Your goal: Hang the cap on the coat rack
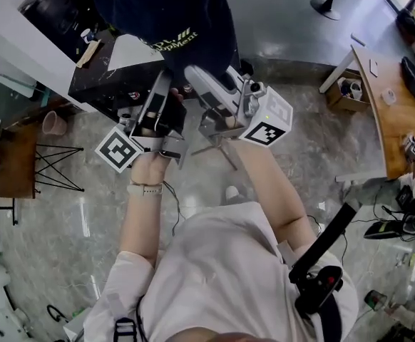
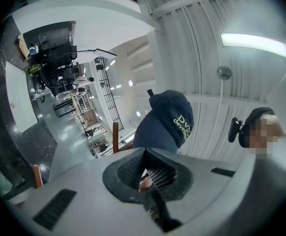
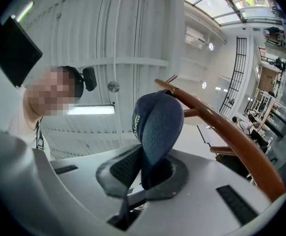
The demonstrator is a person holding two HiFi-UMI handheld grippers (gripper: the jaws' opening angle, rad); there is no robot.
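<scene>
A dark navy cap (image 1: pixel 166 14) with yellow-green lettering is held up high, close under the head camera. My right gripper (image 1: pixel 197 73) is shut on the cap's edge; in the right gripper view the cap (image 3: pixel 157 124) stands up from between my right gripper's (image 3: pixel 144 167) pads. The coat rack's brown wooden arm (image 3: pixel 216 124) curves past just right of the cap, its tip touching or just behind the crown. My left gripper (image 1: pixel 162 84) sits beside the right one, jaws together with no cap in them. From my left gripper (image 2: pixel 146 170) the cap (image 2: pixel 168 122) shows just beyond, with a rack peg (image 2: pixel 115 136) to its left.
Far below lie a black counter (image 1: pixel 111 84), a wooden table (image 1: pixel 396 116) at the right, a small brown table (image 1: pixel 11 159) at the left and a cardboard box (image 1: pixel 346 92). A camera pole (image 1: pixel 321 248) hangs at the person's right side.
</scene>
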